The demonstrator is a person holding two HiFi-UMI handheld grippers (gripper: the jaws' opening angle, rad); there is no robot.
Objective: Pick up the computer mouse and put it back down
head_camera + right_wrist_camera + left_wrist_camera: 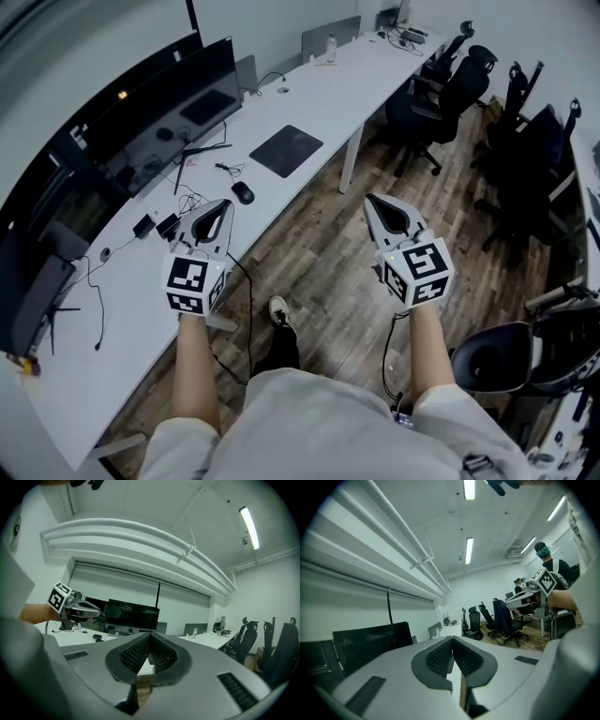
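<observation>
Left claw (223, 206) held out level over desk (309, 98), pressed together, right claw (373, 201) over floor (314, 258), pressed together

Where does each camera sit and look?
Head view: on the person's head, steeply down at the desk, mouse, floor; forearms, left gripper, right gripper show.
Left gripper view: rides that gripper, level along its shut fingers toward office chairs; right gripper shows.
Right gripper view: rides that gripper, level along its shut fingers toward monitors; left gripper shows.
Shared: each gripper view catches the other gripper.
</observation>
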